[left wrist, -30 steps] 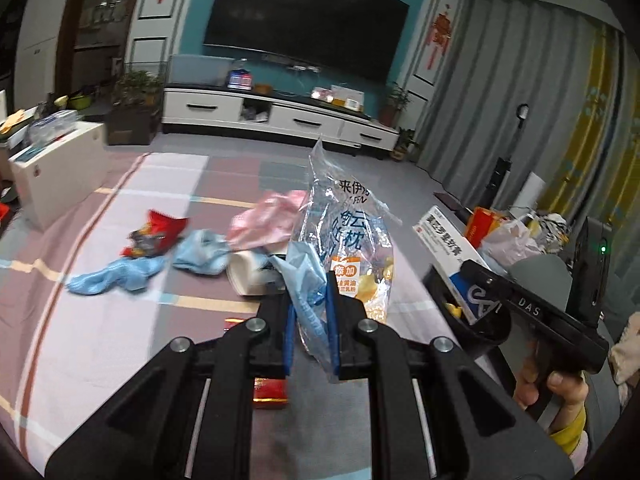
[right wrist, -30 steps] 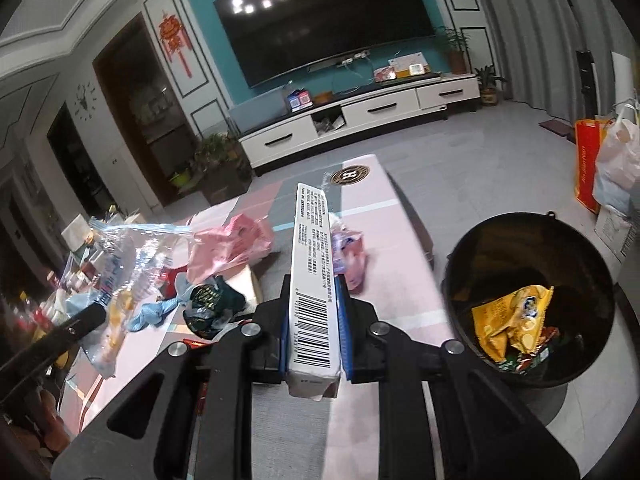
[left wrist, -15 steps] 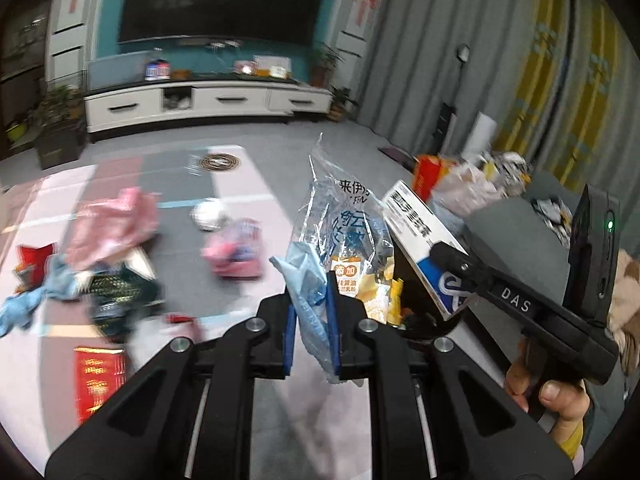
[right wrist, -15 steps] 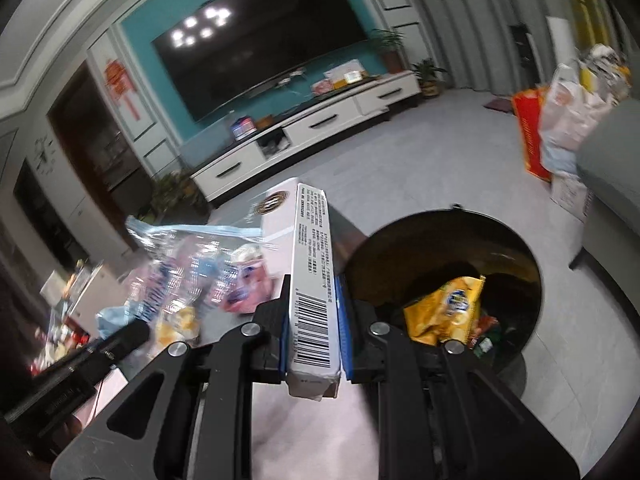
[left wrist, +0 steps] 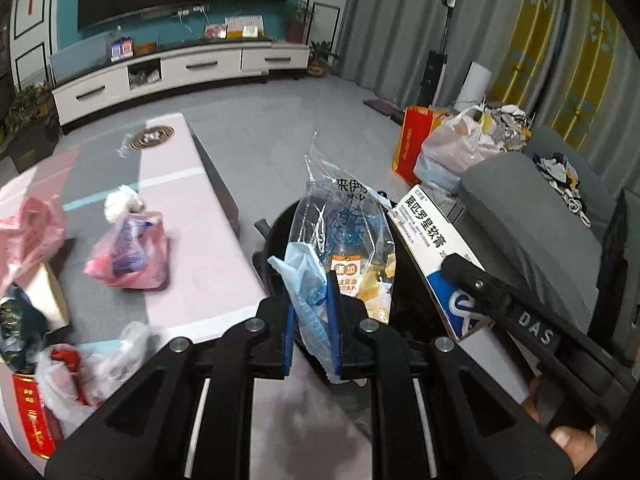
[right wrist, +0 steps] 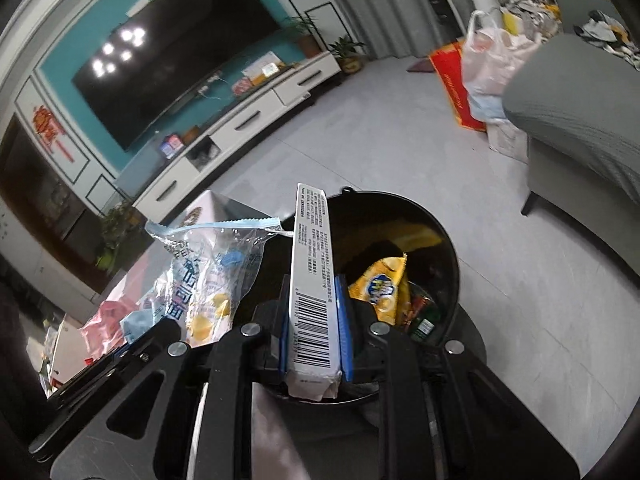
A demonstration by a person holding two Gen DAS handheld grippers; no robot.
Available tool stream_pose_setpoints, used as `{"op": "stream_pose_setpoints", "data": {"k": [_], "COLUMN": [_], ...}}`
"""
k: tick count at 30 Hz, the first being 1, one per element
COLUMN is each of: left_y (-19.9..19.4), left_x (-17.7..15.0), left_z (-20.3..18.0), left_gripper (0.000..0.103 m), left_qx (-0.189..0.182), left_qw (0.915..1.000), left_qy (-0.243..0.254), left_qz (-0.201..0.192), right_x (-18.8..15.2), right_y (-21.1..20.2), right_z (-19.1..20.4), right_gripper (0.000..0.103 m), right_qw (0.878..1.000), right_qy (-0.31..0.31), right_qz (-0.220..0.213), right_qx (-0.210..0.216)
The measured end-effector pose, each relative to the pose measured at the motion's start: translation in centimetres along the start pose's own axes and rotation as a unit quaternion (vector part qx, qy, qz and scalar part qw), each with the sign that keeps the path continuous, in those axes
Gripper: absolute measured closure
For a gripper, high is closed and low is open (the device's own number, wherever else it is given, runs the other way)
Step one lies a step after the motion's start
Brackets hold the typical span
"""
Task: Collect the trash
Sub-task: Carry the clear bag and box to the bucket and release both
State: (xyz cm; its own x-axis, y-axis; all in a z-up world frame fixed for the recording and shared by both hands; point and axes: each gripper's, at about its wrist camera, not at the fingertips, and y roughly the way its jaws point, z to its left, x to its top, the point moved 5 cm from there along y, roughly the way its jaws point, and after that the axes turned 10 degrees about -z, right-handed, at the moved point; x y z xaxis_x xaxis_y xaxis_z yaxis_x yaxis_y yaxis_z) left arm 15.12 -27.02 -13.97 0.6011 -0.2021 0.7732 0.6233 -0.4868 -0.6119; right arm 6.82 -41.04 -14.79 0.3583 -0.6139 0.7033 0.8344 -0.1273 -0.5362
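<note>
One clear bag (left wrist: 344,248) clamped in left gripper (left wrist: 310,320), one box (right wrist: 314,280) clamped in right gripper (right wrist: 314,320), one bin (right wrist: 440,240).

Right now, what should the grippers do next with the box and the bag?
Probably open and let go. The right gripper holds the box above the black bin, and the left gripper holds the bag over it too, so both should drop in.

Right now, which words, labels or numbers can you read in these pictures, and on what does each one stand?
"DAS": on the right gripper body.
"莫匹罗星软膏": on the white box.
"来伊" and "添加": on the clear snack bag in the left gripper.
Barcode digits and the box's side print: too small.
Yellow packet logo: blurred.
</note>
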Motion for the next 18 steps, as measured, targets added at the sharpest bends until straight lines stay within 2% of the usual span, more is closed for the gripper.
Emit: {"op": "stream_pose_setpoints", "data": {"k": [4,6,8,10,11,12,14,18], "left_y": [2.0,2.7,3.1,3.3,3.3,3.2,2.8,1.3], "left_x": [-0.4,-0.4,-0.5,-0.7,-0.8,-0.9,-1.1,-1.2], "left_z": [-0.5,-0.7,-0.9,-0.9,-0.9,-0.8,-0.9,-0.8], "left_gripper": [0.084,0.074,0.061,0.050,0.044,0.042,0.033,0.024], "left_qx": [0.005,0.005,0.006,0.002,-0.002,-0.006,-0.013,-0.018], "left_qw": [0.9998,0.9998,0.9997,0.9997,0.9997,0.9997,0.9997,0.9997], "left_qy": [-0.001,0.000,0.002,0.003,0.002,0.001,0.006,0.014], "left_qz": [0.018,0.022,0.023,0.024,0.025,0.025,0.020,0.003], "right_x": [-0.2,-0.5,-0.7,-0.7,-0.7,-0.7,-0.6,-0.5], "right_y": [0.9,1.5,1.8,1.9,2.0,2.0,1.9,1.7], "right_z": [-1.0,-1.4,-1.6,-1.9,-2.1,-2.3,-2.3,-2.1], "right_gripper": [0.082,0.081,0.079,0.069,0.059,0.056,0.056,0.055], "right_qw": [1.000,0.999,0.999,0.999,0.999,0.999,0.999,0.999], "right_qy": [0.010,0.014,0.019,0.023,0.027,0.032,0.034,0.029], "right_qz": [0.015,0.027,0.035,0.037,0.037,0.038,0.036,0.033], "right_qx": [-0.011,-0.014,-0.015,-0.020,-0.022,-0.022,-0.022,-0.026]}}
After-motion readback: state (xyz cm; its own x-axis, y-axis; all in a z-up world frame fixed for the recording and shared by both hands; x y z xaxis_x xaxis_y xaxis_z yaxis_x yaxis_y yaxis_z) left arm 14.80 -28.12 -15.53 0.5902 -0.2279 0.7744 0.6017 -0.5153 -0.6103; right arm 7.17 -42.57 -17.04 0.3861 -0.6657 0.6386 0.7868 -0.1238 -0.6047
